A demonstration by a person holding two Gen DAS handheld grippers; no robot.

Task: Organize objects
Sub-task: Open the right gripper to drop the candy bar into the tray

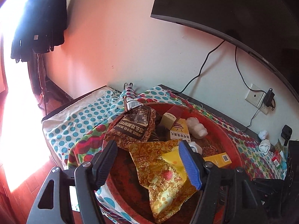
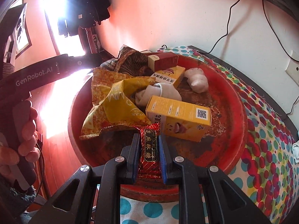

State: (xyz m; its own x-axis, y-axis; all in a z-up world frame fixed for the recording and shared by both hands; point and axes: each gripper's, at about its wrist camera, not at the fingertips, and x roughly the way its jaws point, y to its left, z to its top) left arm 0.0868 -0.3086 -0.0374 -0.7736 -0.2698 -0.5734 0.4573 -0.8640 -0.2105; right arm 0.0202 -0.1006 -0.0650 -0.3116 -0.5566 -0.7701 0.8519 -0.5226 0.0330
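Candy in a red foil wrapper (image 2: pixel 149 149) sits clamped between the jaws of the right gripper (image 2: pixel 149 141), its black label with gold characters facing the camera and its crimped top edge poking out just past the fingertips. Beyond those jaws lies a round red tray (image 2: pixel 235 115) on a bench covered by a polka-dot cloth (image 2: pixel 265 149). Directly ahead of the jaws and slightly to their right, a yellow box with a QR code (image 2: pixel 179 117) lies on its side in the tray. Ahead and to the left, a yellow snack bag (image 2: pixel 119 104) rests over a crumpled orange-patterned wrapper (image 2: pixel 101 85). Farther out, a rolled white sock (image 2: pixel 158 93) touches the yellow box, and a second yellow box (image 2: pixel 168 76) carries a dark red box (image 2: pixel 164 60) on top. A pale wrapped lump (image 2: pixel 196 80) lies off to the right of these, apart from the boxes.

The left gripper (image 1: pixel 147 151) hangs over the same tray with its jaws well apart, holding nothing; the orange-patterned wrapper and yellow bag show between and below them. Past the left jaw, a brown snack packet (image 1: pixel 136 125) leans on the tray's far edge. In the right wrist view, a hand (image 2: pixel 26 134) grips the left tool's handle at the left border.
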